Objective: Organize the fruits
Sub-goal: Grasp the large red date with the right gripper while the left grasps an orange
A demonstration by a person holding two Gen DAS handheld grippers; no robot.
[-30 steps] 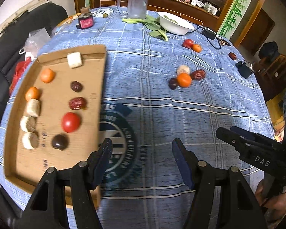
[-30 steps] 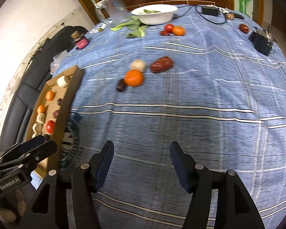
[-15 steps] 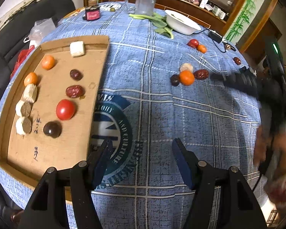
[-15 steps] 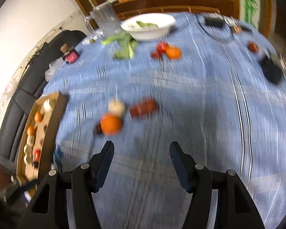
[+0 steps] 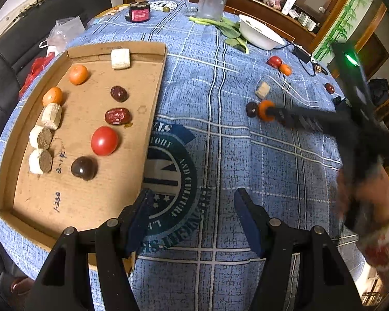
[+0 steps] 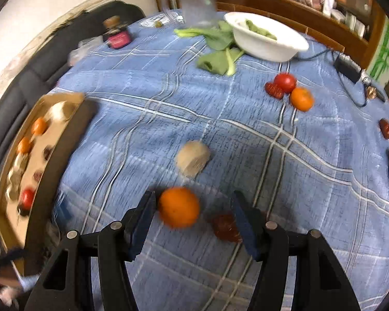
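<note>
A cardboard tray [image 5: 153,119] on the blue cloth holds oranges, red dates, a tomato [image 5: 104,140], a dark fruit and pale cut pieces. My left gripper [image 5: 193,216] is open and empty above the cloth by the tray's near corner. My right gripper [image 6: 193,217] is open, low over the cloth, with an orange [image 6: 179,207] and a red date [image 6: 224,226] between its fingers. A pale piece [image 6: 192,158] lies just beyond. In the left wrist view the right gripper [image 5: 269,112] reaches the orange [image 5: 263,108], next to a dark fruit [image 5: 251,109].
A tomato [image 6: 285,82], date and orange [image 6: 301,99] lie further back, with a lone date [image 6: 385,128] at right. A white bowl [image 6: 265,42], greens, a glass jug [image 6: 194,2], a jar [image 6: 116,37] and cables stand at the far edge. A black sofa borders the left.
My right gripper has swept forward across the table, from near the front edge to the orange and date cluster, still open. My left gripper has shifted slightly and stays open.
</note>
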